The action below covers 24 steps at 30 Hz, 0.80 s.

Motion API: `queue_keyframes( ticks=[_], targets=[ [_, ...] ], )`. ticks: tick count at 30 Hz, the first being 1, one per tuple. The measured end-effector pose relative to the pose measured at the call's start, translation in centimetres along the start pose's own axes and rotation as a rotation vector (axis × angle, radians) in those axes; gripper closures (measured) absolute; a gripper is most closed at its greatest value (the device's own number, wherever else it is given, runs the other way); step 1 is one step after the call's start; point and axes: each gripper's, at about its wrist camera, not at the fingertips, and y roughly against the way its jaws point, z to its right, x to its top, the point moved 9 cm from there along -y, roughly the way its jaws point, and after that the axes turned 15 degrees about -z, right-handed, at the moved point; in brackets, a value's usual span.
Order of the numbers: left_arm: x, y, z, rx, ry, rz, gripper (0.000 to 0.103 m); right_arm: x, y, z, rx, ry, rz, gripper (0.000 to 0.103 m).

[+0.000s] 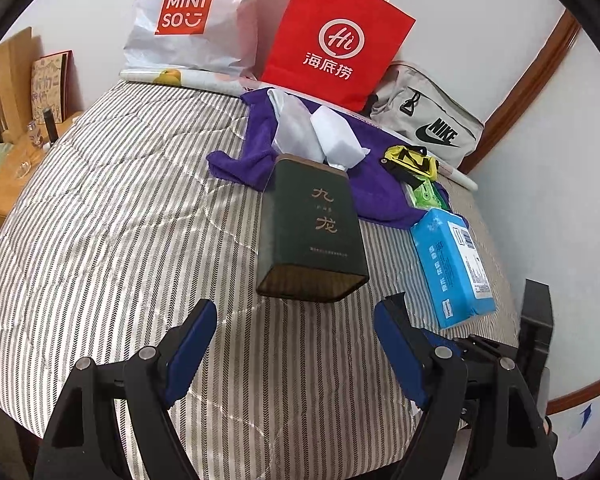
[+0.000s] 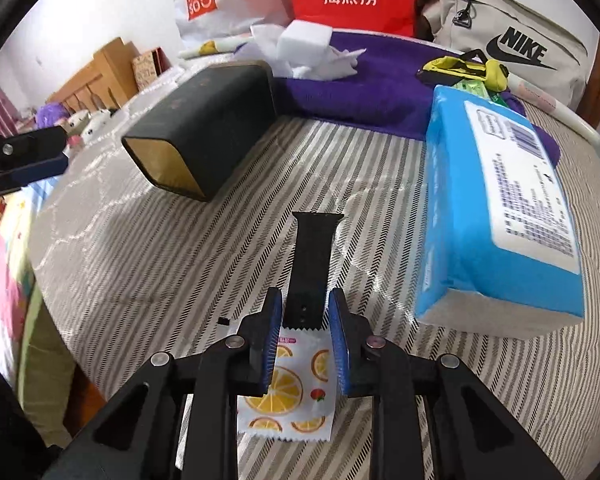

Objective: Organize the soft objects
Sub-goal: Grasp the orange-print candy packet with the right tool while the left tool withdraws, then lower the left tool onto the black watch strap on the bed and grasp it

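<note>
Sorting barely begun: right gripper (image 2: 305, 316) narrowed around black strap (image 2: 314, 256), grip unclear; left gripper (image 1: 296, 320) spread wide, empty, before dark tin (image 1: 314, 232).

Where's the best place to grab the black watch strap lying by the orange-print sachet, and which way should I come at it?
Grip the black watch strap across its narrow width near the holed end, coming down from above with the right gripper. It lies flat and lengthwise between the fingers, its near end overlapping the orange-print sachet, so pinch above the sachet's edge.

A grey-and-white striped bedcover (image 1: 120, 220), dark green tin (image 1: 312, 228), purple cloth (image 1: 376, 196), blue tissue pack (image 2: 496, 216), orange-slice-printed sachet (image 2: 292, 396).
</note>
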Motion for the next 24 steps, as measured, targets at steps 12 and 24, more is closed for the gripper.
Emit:
queue_keyframes(
  ticks=[12, 24],
  targets=[
    [-0.5, -1.5, 0.5, -0.028, -0.007, -0.032, 0.024, -3.6, 2.5, -0.2, 0.110, -0.058, 0.002, 0.043],
    [-1.7, -1.5, 1.2, -0.039, -0.036, -0.040, 0.024, -4.4, 0.3, -2.6, -0.005, -0.027, 0.039, 0.022]
  ],
)
